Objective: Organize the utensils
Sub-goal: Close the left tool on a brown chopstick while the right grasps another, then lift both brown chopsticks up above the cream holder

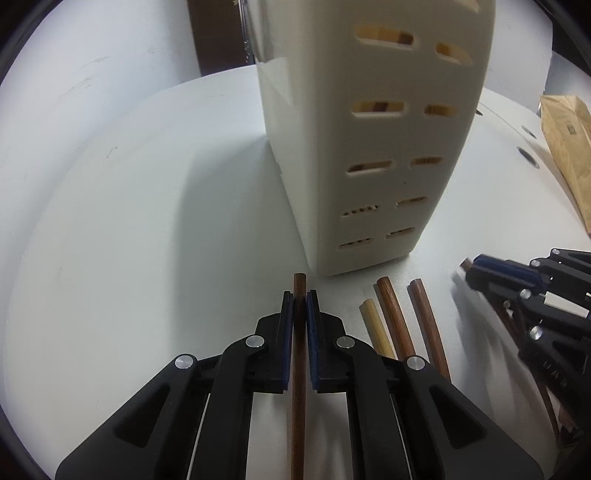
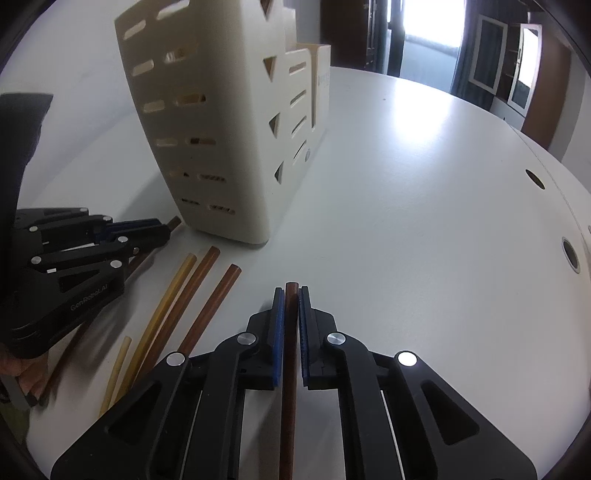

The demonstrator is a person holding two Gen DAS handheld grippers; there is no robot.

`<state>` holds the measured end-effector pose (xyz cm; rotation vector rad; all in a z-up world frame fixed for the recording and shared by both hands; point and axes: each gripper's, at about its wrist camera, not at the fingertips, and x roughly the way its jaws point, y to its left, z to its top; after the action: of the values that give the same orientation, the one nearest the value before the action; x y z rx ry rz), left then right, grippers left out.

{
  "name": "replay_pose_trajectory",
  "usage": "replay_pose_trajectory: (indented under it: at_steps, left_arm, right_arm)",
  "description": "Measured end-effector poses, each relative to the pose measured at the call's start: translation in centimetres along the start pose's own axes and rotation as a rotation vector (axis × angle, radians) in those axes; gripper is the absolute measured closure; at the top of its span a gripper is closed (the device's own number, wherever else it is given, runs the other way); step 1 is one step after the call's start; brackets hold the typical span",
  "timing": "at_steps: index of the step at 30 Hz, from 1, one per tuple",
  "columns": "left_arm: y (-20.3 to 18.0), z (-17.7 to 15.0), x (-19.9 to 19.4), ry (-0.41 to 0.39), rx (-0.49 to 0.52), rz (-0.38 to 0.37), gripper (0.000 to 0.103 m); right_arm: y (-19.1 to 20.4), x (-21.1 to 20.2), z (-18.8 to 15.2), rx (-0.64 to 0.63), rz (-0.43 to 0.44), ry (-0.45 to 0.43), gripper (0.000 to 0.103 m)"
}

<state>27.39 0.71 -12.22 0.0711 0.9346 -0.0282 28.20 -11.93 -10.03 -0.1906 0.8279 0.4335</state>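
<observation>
Daylight from the windows (image 2: 417, 33) at upper right throws glare across the table (image 2: 424, 122). Fisheye bending and dark vignetting mark all edges. The right gripper (image 1: 476, 271) shows motion blur.

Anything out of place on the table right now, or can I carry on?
Nothing damaged or spilled. Loose chopsticks lie fanned on the table beside the upright holder, not in it. Each claw, left and right, grips one chopstick.

Both cams ride low and close over the white table (image 1: 129, 221), tilted down along their own fingers. Left one faces the cream slotted holder (image 1: 369, 147) head-on – right one sees it (image 2: 207, 129) from its right. They share the holder and loose chopsticks (image 2: 207, 295) – each catches the other gripper.
</observation>
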Motion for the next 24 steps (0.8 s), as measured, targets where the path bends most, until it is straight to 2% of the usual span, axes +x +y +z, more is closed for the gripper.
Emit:
replay_pose_trajectory:
  at_steps: [5, 11, 24]
  left_arm:
    - [1.1, 0.3, -2.9, -0.086, -0.053, -0.025, 0.096]
    - [2.1, 0.3, -7.2, -0.208, -0.092, -0.051, 0.096]
    - [2.2, -0.8, -15.3, -0.375, -0.101, -0.072, 0.096]
  right_arm:
    - [-0.3, -3.0, 0.0, 0.044, 0.013, -0.086, 0.095]
    - [1.3, -7.5, -0.3, 0.025, 0.015, -0.211, 0.095]
    - [2.5, -13.7, 1.0, -0.011, 0.052, -0.364, 0.095]
